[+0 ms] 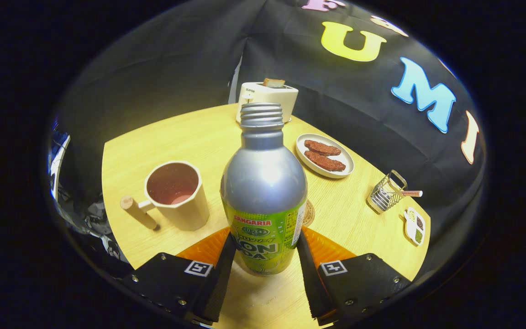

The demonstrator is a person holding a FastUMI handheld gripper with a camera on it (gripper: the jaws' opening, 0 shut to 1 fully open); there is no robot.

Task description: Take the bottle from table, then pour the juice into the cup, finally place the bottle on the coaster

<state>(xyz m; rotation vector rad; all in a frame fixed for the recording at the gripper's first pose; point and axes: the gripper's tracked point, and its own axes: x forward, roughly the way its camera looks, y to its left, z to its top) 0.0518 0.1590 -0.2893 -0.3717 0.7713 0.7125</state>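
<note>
Gripper (263,256) clamped on upright, uncapped bottle (264,192), both fingers (219,274) pressing its label. Cup (178,194) just left; coaster (308,212) half hidden behind bottle on table (190,137).

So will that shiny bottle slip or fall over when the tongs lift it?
The drink bottle looks like smooth metal with a glossy label, so it may be slippery. It is tall on a narrow base, so a sideways push could tip it. Its cap is off, so tilting might spill. The tongs have a finger on each side of its lower body, seemingly pressing it.
</note>
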